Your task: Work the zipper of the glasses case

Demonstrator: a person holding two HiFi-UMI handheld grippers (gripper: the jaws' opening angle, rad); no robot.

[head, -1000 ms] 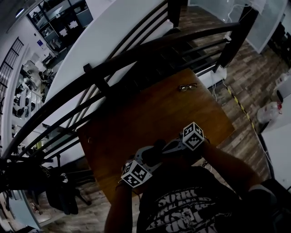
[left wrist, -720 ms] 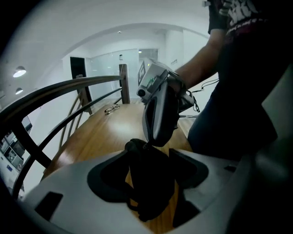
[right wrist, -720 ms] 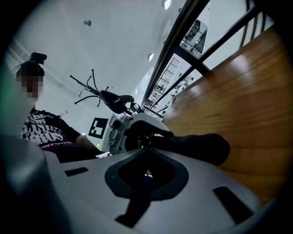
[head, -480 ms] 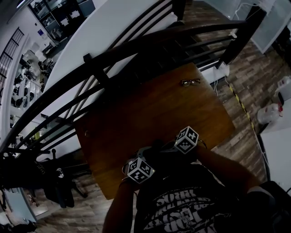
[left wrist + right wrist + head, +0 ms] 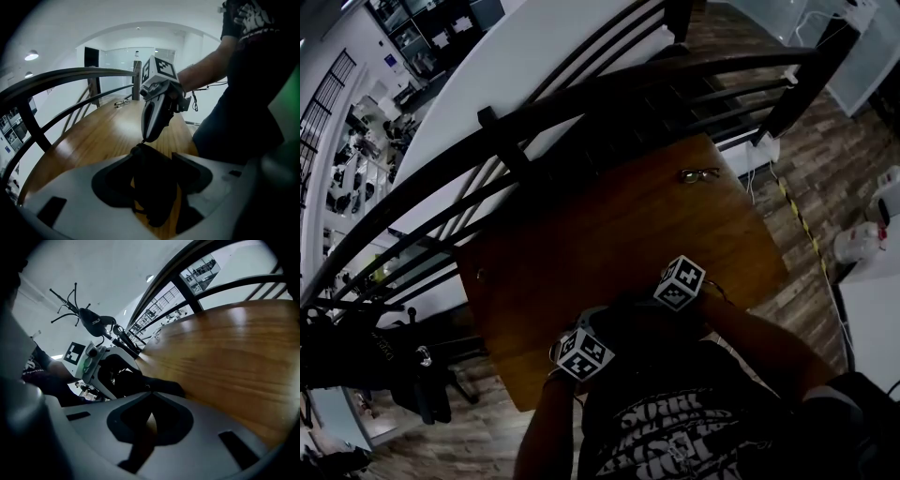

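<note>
In the left gripper view a black glasses case (image 5: 154, 187) sits between the jaws of my left gripper (image 5: 154, 158), which grip its sides. My right gripper (image 5: 144, 138) comes down onto the case's far tip, its jaws shut on the small zipper pull there. The right gripper view shows those jaws (image 5: 149, 391) pinched together, with the dark case (image 5: 164, 386) and the left gripper (image 5: 101, 371) just beyond. The head view has both marker cubes over the near edge of the wooden table (image 5: 609, 225), and the case (image 5: 630, 317) is a dark shape between them.
A pair of glasses (image 5: 700, 174) lies at the table's far right corner. A dark curved railing (image 5: 581, 103) runs behind the table. My arms and black shirt crowd the near edge. Wooden floor lies to the right.
Both grippers have sunk lower and drawn slightly toward my body at the table's near edge. The case stays between them.
</note>
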